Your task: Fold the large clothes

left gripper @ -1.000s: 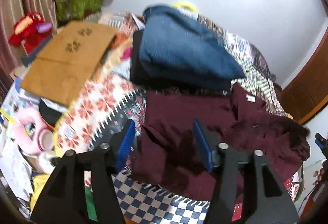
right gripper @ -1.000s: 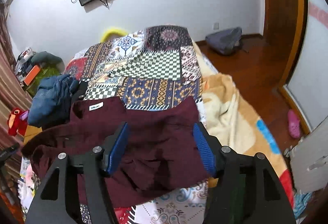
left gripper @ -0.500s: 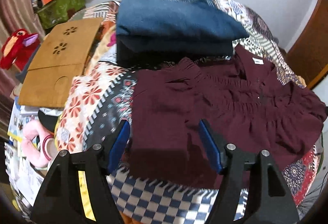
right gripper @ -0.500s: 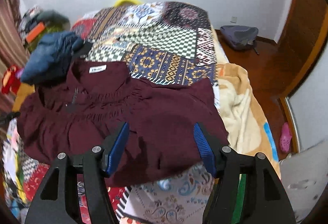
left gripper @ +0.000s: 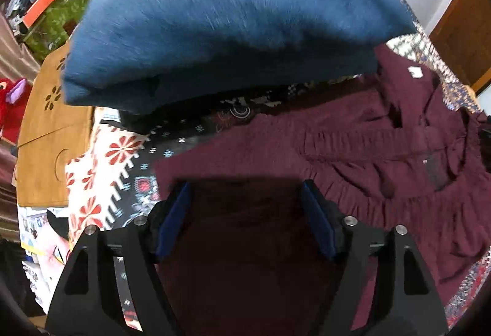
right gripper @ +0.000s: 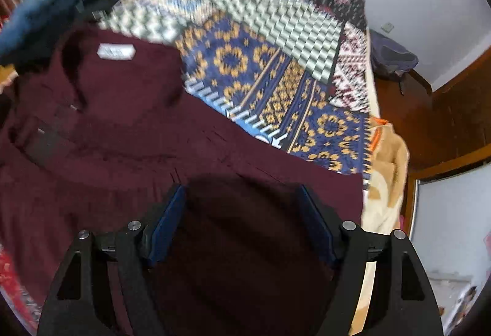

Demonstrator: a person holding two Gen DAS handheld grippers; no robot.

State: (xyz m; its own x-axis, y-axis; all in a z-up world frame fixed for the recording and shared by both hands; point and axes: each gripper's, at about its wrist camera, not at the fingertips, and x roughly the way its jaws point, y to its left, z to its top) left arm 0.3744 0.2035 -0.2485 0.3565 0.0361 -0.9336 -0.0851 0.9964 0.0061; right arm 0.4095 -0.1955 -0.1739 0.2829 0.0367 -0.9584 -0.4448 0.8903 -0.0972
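I have both grippers low over the maroon garment [left gripper: 353,158], which lies spread on the patterned bedspread [right gripper: 276,84] with its collar label toward 11 o'clock in the right view; the left gripper [left gripper: 245,219] and the right gripper [right gripper: 242,219] both have their fingers wide apart and hold nothing. To do this step well, I think each gripper should take only the near hem at 6 o'clock, pinching one layer of the cloth and not the bedspread under it. The folded blue jeans [left gripper: 230,22] at 12 o'clock in the left view are just beside the garment, so I would carry the fold carefully below them.
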